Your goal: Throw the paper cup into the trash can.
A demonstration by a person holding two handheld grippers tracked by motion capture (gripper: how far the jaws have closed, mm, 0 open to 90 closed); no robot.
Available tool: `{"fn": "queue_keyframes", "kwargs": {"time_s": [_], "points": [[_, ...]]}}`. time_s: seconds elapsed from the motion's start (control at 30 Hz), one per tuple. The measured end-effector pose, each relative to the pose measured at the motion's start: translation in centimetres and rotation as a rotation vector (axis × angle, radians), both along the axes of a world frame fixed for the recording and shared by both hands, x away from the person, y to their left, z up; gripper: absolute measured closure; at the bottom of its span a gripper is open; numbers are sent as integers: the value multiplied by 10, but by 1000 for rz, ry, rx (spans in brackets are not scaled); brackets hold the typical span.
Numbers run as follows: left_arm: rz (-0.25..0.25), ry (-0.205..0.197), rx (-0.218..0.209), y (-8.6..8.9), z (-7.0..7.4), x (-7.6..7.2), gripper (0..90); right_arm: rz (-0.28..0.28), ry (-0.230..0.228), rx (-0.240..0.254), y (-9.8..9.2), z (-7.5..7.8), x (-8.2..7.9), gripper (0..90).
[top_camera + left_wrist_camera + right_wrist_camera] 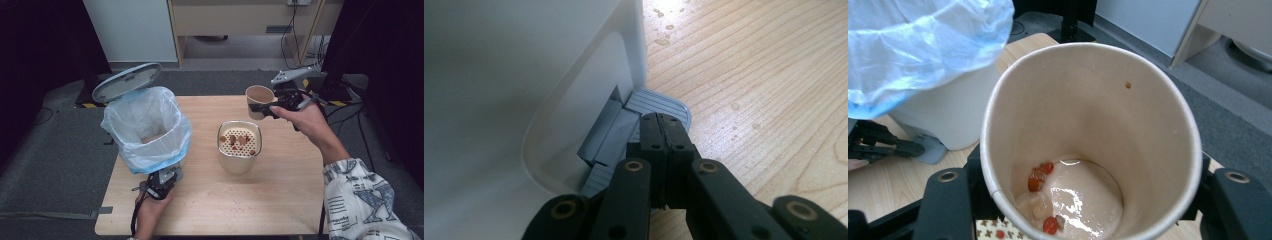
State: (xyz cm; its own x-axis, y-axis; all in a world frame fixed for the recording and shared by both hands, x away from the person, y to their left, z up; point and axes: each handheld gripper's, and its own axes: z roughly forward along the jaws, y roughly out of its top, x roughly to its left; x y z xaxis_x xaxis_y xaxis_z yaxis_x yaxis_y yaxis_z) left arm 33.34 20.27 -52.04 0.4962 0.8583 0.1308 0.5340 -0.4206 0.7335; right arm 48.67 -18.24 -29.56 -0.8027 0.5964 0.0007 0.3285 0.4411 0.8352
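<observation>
The right hand-held gripper (pixel 272 107) grips the cup (pixel 259 99), so tip it slowly over the strainer (pixel 239 140) while the clenched left hand-held gripper (pixel 663 127) presses the bin pedal (pixel 659 104).

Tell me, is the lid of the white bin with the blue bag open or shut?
Open. The round grey lid stands tilted up behind the bag-lined white pedal bin, while the shut left gripper presses its grey pedal.

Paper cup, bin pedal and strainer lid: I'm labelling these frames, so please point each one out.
paper cup (pixel 1088 105), right gripper view, bare inner wall.
bin pedal (pixel 659 103), left gripper view, ribbed grey top.
strainer lid (pixel 229 144), high view, perforated top, left part.
</observation>
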Motion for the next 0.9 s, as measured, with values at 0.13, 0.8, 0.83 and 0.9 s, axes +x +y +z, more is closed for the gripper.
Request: {"fn": "queue_keyframes", "kwargs": {"time_s": [0.13,0.8,0.83,0.9], "points": [[-1,-2,2,0,0,0,886,23,-6,2,11,6,-4,353],[0,3,-6,0,0,0,886,89,9,30,70,25,-10,354],[1,4,-4,0,0,0,885,93,12,33,73,27,-10,354],[0,2,-4,0,0,0,886,97,11,35,78,29,-10,354]]}}
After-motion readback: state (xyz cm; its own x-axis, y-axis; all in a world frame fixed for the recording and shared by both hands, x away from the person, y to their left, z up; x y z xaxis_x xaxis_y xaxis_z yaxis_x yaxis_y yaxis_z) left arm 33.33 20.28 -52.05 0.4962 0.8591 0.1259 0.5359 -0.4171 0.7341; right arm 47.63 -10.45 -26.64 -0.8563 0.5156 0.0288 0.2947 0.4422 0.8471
